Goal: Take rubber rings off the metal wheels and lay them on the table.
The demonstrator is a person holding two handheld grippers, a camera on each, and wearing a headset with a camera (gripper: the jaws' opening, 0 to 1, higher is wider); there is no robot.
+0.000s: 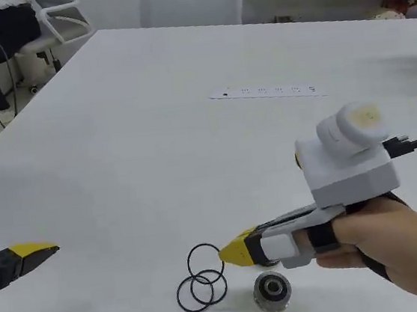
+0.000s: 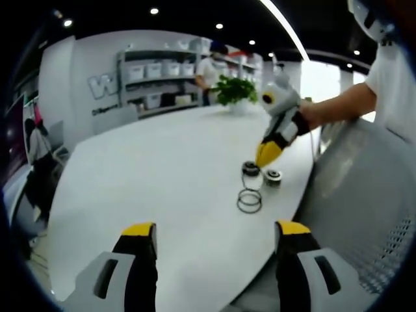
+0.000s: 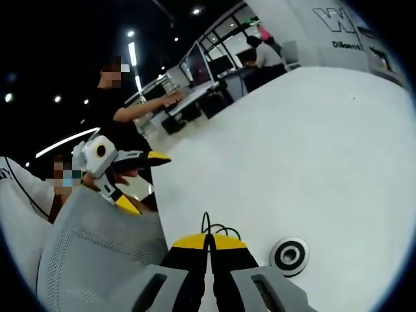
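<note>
A metal wheel (image 1: 272,290) with a dark hub lies on the white table (image 1: 190,128) near its front edge, also seen in the right gripper view (image 3: 290,255) and the left gripper view (image 2: 273,177). Three thin black rubber rings lie just left of it; two of them (image 1: 201,288) overlap. My right gripper (image 1: 227,253) is shut, its yellow tips pinching the rim of the third ring (image 1: 204,260) down at the table. The same shut tips (image 3: 208,242) show a black line of ring between them. My left gripper (image 1: 73,292) stands open at the lower left, holding nothing (image 2: 216,229).
A white power strip (image 1: 269,91) lies farther back on the table. An office chair (image 1: 51,31) stands beyond the far left corner. A potted plant (image 2: 234,91) sits at the table's far end. A person (image 3: 123,104) works at another desk.
</note>
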